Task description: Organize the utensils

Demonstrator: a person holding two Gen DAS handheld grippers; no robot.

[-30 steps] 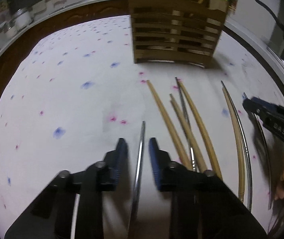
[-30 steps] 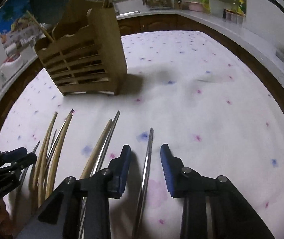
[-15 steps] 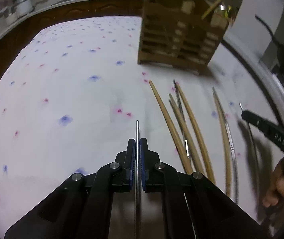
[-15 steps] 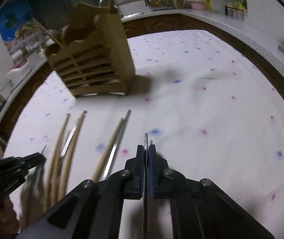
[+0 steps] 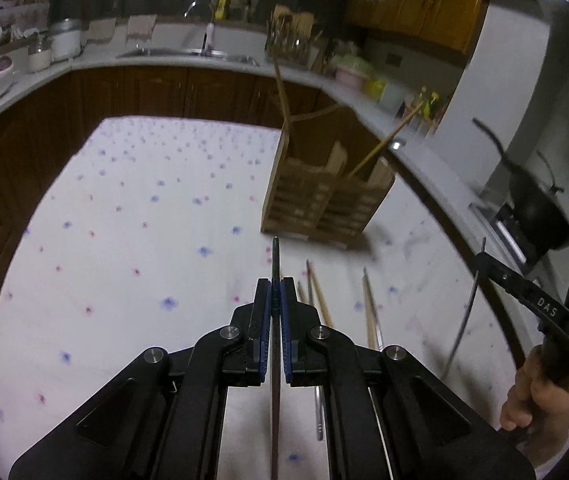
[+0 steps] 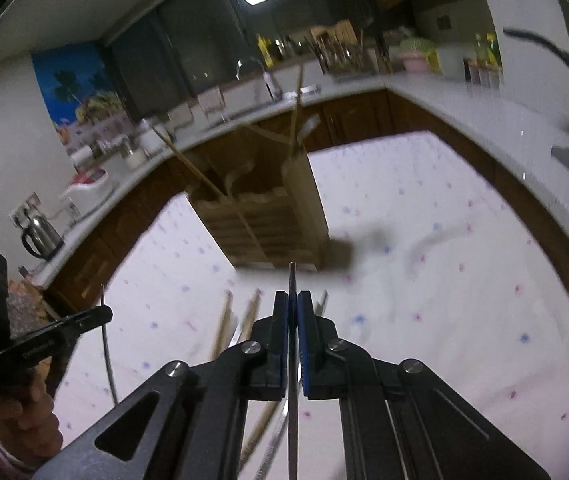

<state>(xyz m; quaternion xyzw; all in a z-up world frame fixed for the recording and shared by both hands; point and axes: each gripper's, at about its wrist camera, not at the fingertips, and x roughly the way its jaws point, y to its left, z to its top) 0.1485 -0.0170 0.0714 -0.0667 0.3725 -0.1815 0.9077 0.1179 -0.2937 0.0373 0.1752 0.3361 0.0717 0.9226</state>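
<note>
In the left wrist view my left gripper is shut on a thin metal chopstick, held above the flowered tablecloth. Its tip points toward the slatted wooden utensil holder, which has a few sticks standing in it. In the right wrist view my right gripper is shut on a second metal chopstick, also lifted and aimed at the holder. Several wooden and metal chopsticks lie on the cloth between the two grippers.
Each gripper shows in the other's view, held by a hand at the frame edge. A dark wood counter with a sink wraps around the table. A kettle stands at the left and a black wok at the right.
Both grippers went from open around a metal chopstick on the cloth to shut on it. Both have risen, lifting the chopsticks off the table.
</note>
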